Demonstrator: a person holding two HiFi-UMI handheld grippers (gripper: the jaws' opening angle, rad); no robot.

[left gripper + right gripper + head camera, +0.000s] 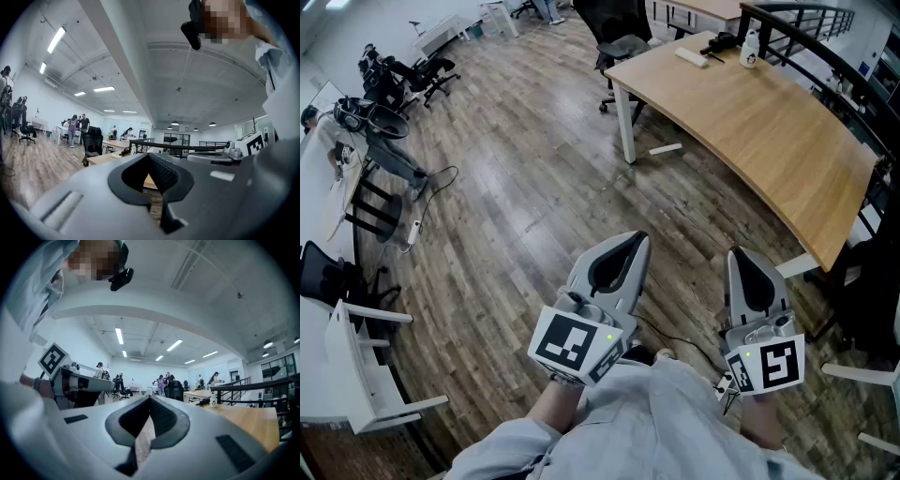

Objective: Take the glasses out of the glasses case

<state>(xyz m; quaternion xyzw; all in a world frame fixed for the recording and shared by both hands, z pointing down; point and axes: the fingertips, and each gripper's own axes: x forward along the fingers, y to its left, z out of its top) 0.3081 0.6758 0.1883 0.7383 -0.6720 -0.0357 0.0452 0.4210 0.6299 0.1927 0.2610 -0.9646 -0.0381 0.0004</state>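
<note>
- Jaws of my left gripper (632, 242) are closed tip to tip, and the left gripper view shows nothing between them.
- My right gripper (741, 255) is closed the same way, pads together and empty, as the right gripper view shows.
- I hold both grippers level, side by side and apart, near my body over the wooden floor (516, 187). The left one is at the left and the right one at the right.
- Each carries its marker cube at the near end: the left cube (577, 345) and the right cube (766, 366), just above my pale sleeve (675, 412).
- The curved wooden bench (769, 131) stands far right, well apart from both grippers.
- At the bench's far end lie a pale oblong thing (692, 56), a dark thing (719, 42) just right of it, and a small white bottle (750, 49) right of that.
- I cannot tell whether the pale oblong thing is the glasses case; it is too small to make out, and I cannot pick out the glasses in any view.
- A black office chair (614, 42) stands at the bench's far left end, and a black railing (825, 37) runs behind the bench.
</note>
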